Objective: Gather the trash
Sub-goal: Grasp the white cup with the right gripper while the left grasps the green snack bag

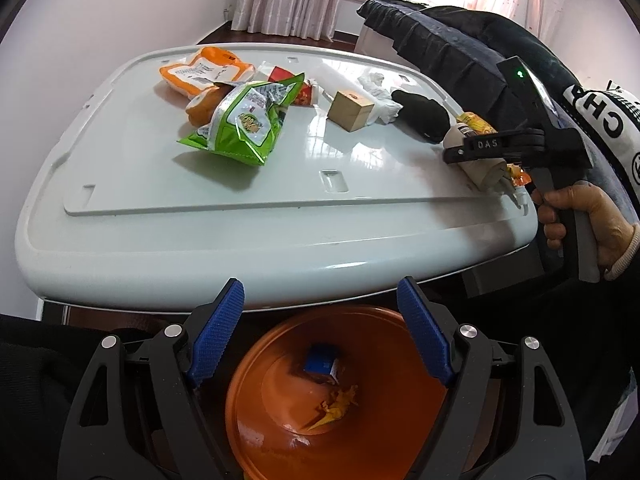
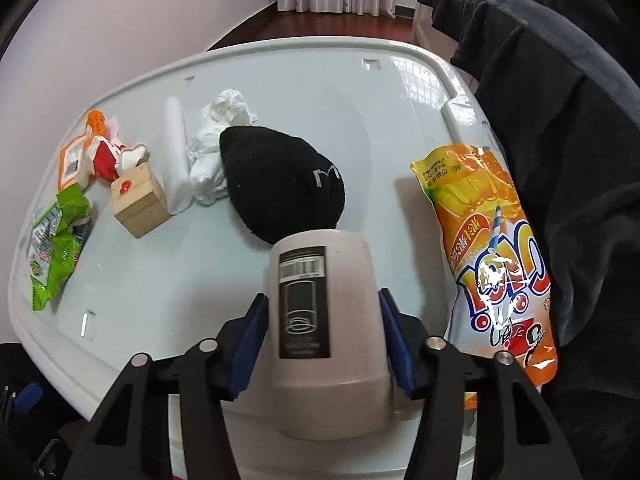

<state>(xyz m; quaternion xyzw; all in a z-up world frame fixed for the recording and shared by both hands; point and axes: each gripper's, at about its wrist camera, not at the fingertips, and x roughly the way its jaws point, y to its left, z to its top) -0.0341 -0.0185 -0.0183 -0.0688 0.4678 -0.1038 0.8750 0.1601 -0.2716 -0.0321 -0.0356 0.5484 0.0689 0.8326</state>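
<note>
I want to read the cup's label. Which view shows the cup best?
The right wrist view: the cup fills the centre, barcode label facing the camera, between the right tool. The left wrist view shows it small and partly hidden.

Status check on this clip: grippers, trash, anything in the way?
Right gripper shut on paper cup, at table edge. Left gripper open, empty, over orange bin. Black sock just beyond cup; orange snack bag beside it.
</note>
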